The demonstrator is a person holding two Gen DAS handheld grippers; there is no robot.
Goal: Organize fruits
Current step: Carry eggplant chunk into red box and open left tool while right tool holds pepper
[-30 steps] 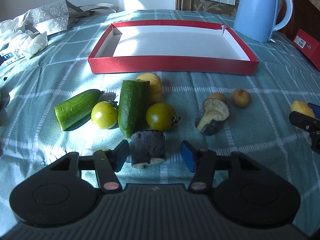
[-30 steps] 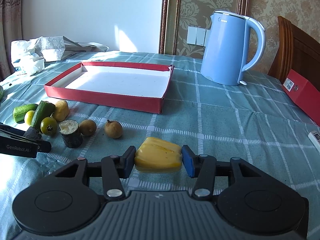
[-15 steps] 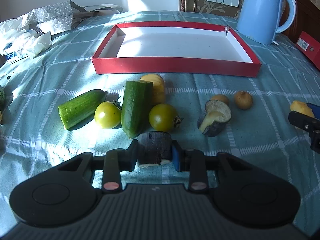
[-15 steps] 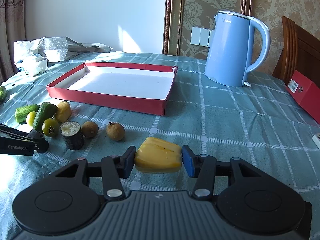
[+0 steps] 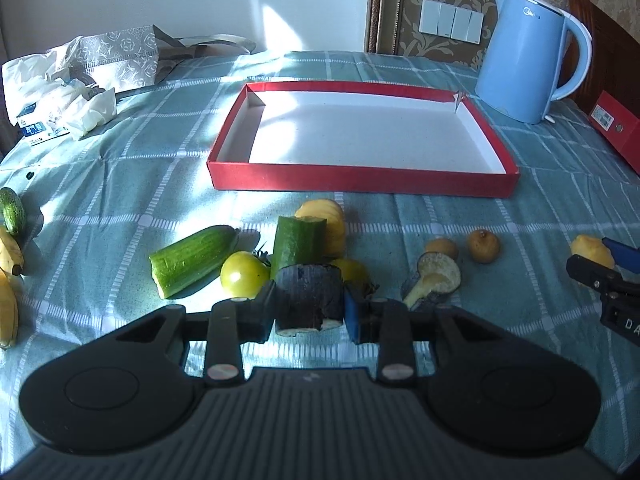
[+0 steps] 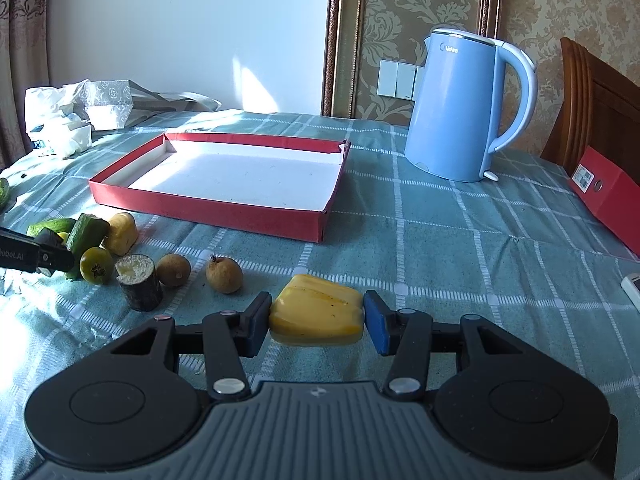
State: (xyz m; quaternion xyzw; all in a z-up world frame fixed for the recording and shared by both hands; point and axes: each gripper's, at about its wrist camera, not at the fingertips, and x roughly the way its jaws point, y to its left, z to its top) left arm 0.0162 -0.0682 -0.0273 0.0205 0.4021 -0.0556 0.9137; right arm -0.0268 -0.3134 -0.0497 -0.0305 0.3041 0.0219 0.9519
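My left gripper (image 5: 310,312) is shut on a dark eggplant chunk (image 5: 310,296), held just above the cloth in front of two cucumber pieces (image 5: 192,256), a green tomato (image 5: 242,274) and a yellow piece (image 5: 326,220). Another eggplant piece (image 5: 434,280) and two small brown fruits (image 5: 484,245) lie to the right. My right gripper (image 6: 316,322) is shut on a yellow pepper piece (image 6: 316,314). The red tray (image 5: 360,178) lies beyond the fruits with nothing in it. In the right wrist view the left gripper (image 6: 48,254) shows at the left edge.
A blue kettle (image 5: 528,52) stands behind the tray's right corner, with a red box (image 5: 616,128) at the table's right edge. Bags and tissues (image 5: 80,92) lie at the back left. Bananas (image 5: 8,280) and a small cucumber (image 5: 12,210) sit at the left edge.
My left gripper's jaws closed on the dark eggplant chunk and then rose a little with it. The right gripper kept still, holding the yellow piece.
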